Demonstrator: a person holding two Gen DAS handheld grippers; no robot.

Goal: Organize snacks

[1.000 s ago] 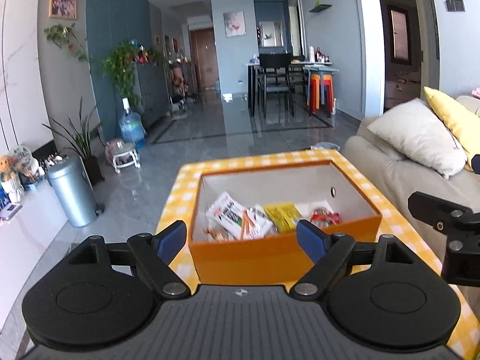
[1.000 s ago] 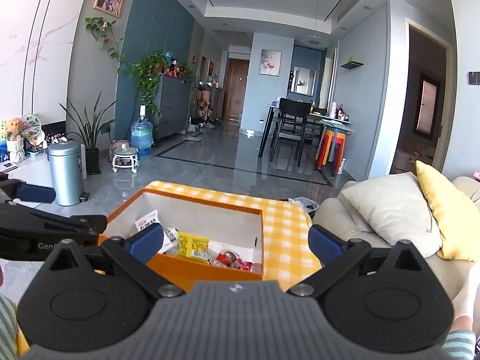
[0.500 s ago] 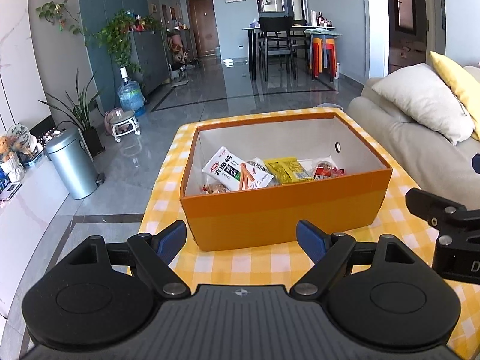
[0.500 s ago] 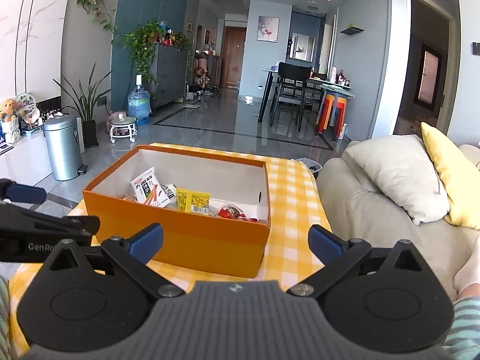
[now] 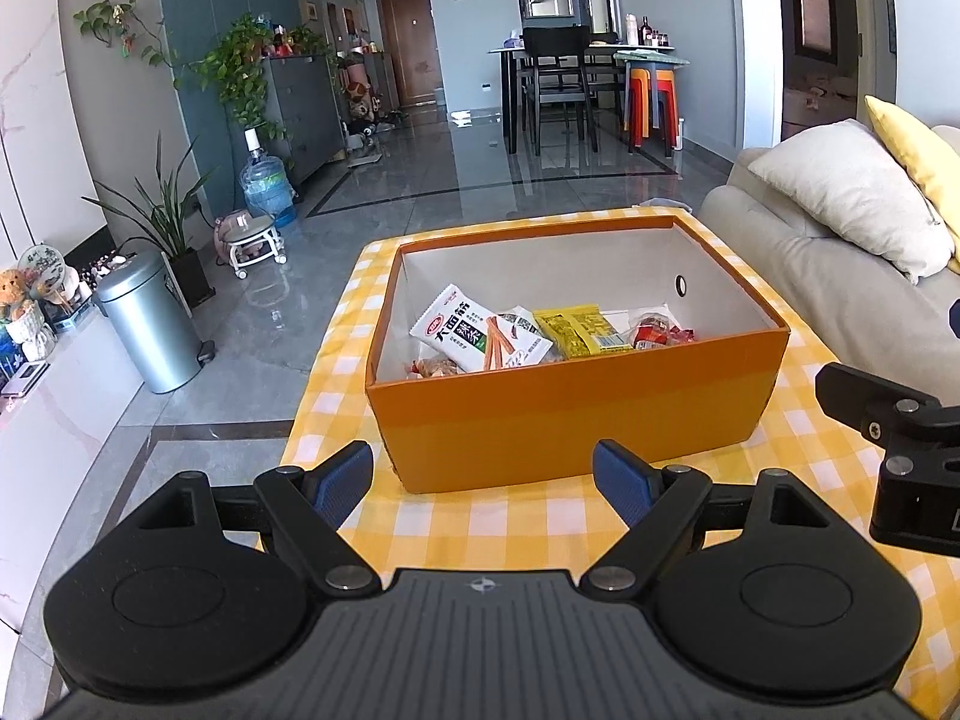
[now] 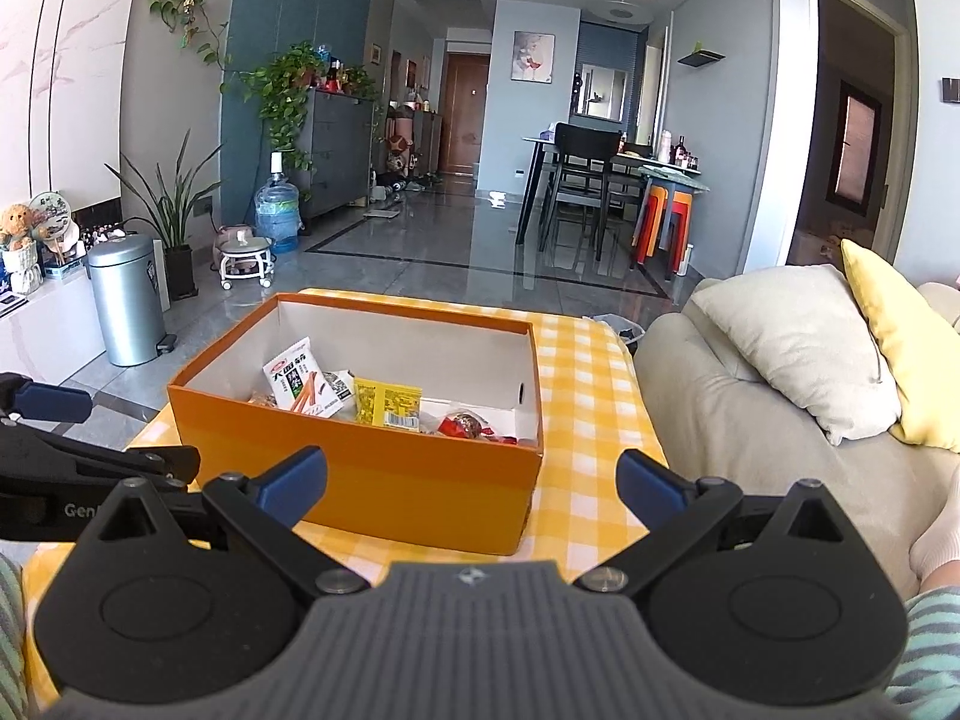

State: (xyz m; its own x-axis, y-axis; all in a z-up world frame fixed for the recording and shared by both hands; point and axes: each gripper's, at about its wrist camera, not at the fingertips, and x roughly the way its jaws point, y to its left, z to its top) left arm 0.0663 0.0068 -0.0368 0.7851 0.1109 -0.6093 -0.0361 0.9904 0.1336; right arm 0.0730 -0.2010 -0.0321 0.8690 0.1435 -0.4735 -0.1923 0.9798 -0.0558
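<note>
**Orange box of snacks at frame centre, both grippers empty**

Across the lower half of both views lies the tabletop (image 5: 540, 516), covered in a yellow-and-white checked cloth. To the right of it a beige sofa (image 6: 720, 420) fills the right side of the right wrist view, with a cream cushion (image 6: 798, 348) and a yellow cushion (image 6: 900, 348) leaning on it.

At the middle of the left wrist view sits the orange box (image 5: 570, 414), open-topped and white inside, resting on the cloth. In the right wrist view the same box appears left of centre.

At the bottom of each view are the grippers. The left gripper (image 5: 483, 477) has its blue fingers (image 5: 345, 474) wide apart with nothing between them — they sit just short of the box's near wall. The right gripper (image 6: 471, 489) is likewise spread and empty, its fingers (image 6: 651, 489) near the box's right corner.

Inside the box, toward its near side, lie the snacks: a white packet (image 5: 474, 333) with red and green print at the left, a yellow packet (image 5: 579, 330) beside it at centre, and red-wrapped sweets (image 5: 660, 333) at the right. A small brownish snack (image 5: 435, 367) peeks out under the white packet.

At the left edge of both views stands a grey bin (image 5: 150, 324) on the floor.
</note>
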